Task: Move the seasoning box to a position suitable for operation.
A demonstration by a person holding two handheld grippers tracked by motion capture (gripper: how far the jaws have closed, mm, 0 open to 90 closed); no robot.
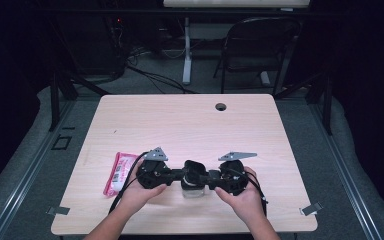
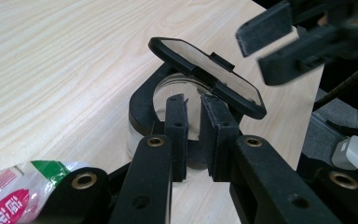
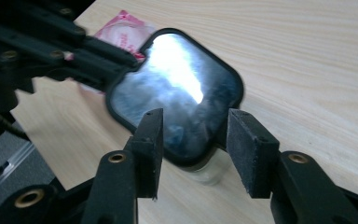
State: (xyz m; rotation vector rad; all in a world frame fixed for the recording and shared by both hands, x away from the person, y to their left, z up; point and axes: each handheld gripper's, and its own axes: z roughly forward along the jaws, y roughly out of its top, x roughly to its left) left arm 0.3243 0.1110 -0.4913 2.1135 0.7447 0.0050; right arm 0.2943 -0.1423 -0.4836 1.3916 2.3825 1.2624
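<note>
**A:** So how far along was the lid job at that point? From the high view both hands had met at the near edge of the table (image 1: 130,125), with the clear container (image 1: 192,190) sitting between them.

**B:** Partway, I'd say. The black-framed lid (image 2: 205,74) was already tilted up off the container's rim (image 2: 142,100), hinged open at an angle but not laid fully back. The left gripper (image 2: 193,105) had its jaws closed in tight on the rim's tab under the lid (only a thin gap left between them), so it looked like it was pinning the container down. The right gripper (image 3: 193,126) was spread wide around the lid's edge, pads not touching it as far as I could tell.

**A:** So what was left, swinging it fully open?

**B:** That was my guess.

**A:** Any writing to read?

**B:** The pink and white packet (image 1: 117,172) lay on the table to the left of the hands, untouched. It had red print and what looked like a barcode, too blurry to read. Nothing on the container.
</note>
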